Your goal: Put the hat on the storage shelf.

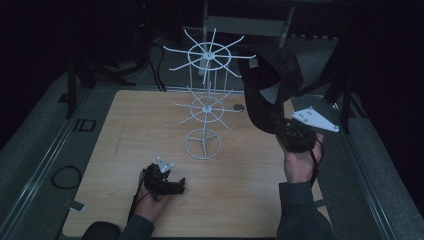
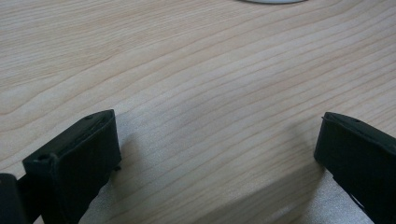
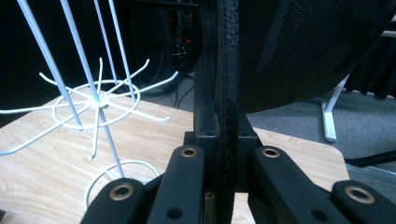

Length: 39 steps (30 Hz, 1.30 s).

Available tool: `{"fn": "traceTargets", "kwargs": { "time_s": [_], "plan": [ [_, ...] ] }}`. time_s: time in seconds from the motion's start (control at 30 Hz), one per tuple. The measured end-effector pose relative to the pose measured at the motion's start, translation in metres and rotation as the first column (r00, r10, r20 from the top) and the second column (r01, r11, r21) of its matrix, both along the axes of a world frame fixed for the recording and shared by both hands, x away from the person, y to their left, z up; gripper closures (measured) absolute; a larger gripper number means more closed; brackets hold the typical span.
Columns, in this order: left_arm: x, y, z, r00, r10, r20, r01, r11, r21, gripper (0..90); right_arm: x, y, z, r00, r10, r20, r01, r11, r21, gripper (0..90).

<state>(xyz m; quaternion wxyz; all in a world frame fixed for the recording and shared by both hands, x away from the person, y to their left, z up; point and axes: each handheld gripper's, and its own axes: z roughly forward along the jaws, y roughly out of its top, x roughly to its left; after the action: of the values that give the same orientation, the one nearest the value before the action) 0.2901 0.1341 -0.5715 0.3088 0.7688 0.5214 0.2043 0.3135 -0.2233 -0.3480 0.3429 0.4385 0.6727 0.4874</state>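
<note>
Right hand-held gripper [image 1: 292, 136], right of centre in the high view, is clenched on the edge of a black cap [image 1: 270, 87]. In the right gripper view the jaws pinch the cap's textured rim [image 3: 229, 93], which runs straight up the frame between them; the mesh crown bulges to the upper right.

Cap hangs raised above the table [image 1: 150, 115], its top close to the right-pointing prongs of the upper tier of the white wire display rack [image 1: 206, 100]; whether it touches a prong tip I cannot tell. From the gripper the rack lies left and slightly up-frame. Cap's long axis runs roughly vertical, prongs roughly level, so the opening likely has to meet a prong end-on.

Right hand is the nearer one by far. Left hand-held gripper [image 1: 167, 182] rests low on the table, lower centre-left, well apart from the rack base, jaws spread with nothing but bare wood between them in the left gripper view [image 2: 210, 154].

Possible snags: neighbouring prongs of the upper tier and the lower tier beneath. A small dark round object [image 1: 239, 107] lies on the table near the rack.
</note>
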Motion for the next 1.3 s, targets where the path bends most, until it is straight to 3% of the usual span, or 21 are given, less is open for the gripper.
{"fn": "traceTargets", "kwargs": {
  "time_s": [0.63, 1.3],
  "plan": [
    [0.0, 0.0, 0.0, 1.0, 0.0, 0.0, 0.0, 1.0, 0.0, 0.2, 0.006, 0.004, 0.014, 0.999, -0.012, 0.042, 0.012, 1.0, 0.01, 86.5],
    [0.0, 0.0, 0.0, 1.0, -0.001, -0.001, 0.001, 1.0, 0.0, 0.2, 0.004, 0.01, 0.021, 0.9972, 0.011, 0.074, -0.012, 1.0, 0.023, 86.4]
  ]
}}
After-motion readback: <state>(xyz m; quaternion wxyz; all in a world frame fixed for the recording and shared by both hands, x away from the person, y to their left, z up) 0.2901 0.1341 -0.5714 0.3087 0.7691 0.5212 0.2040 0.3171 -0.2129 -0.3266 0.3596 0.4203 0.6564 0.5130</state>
